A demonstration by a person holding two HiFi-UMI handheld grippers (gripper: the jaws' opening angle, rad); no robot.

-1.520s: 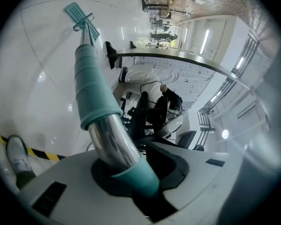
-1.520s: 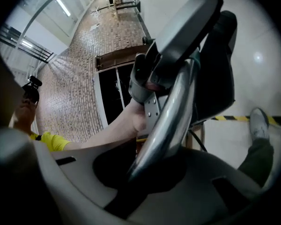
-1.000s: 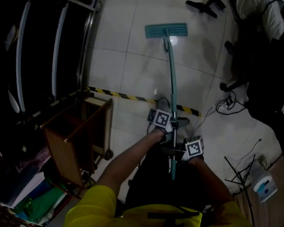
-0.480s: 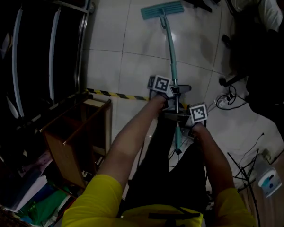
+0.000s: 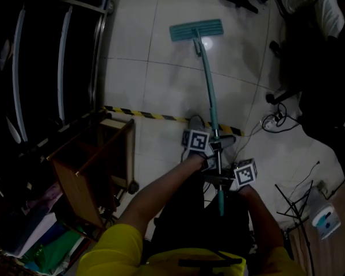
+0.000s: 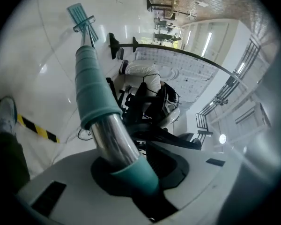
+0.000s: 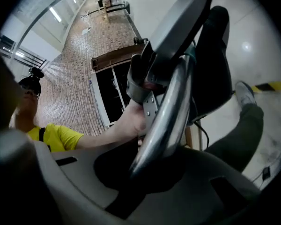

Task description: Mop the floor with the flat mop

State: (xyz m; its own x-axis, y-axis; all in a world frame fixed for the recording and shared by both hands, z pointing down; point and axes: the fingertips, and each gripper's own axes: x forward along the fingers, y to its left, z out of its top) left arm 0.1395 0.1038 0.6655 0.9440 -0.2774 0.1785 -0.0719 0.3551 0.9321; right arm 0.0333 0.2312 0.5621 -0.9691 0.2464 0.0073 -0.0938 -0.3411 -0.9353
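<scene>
pulled back toward us since half a second ago, the flat mop head lies flat on the floor. left tool is closing on the handle; right tool clamps it nearer the end. we judge the spaced grips give leverage.

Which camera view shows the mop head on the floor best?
The head view: the whole mop head lies flat on the tiles. The left gripper view shows it small and far, at the end of the handle. The right gripper view shows only the handle.
</scene>
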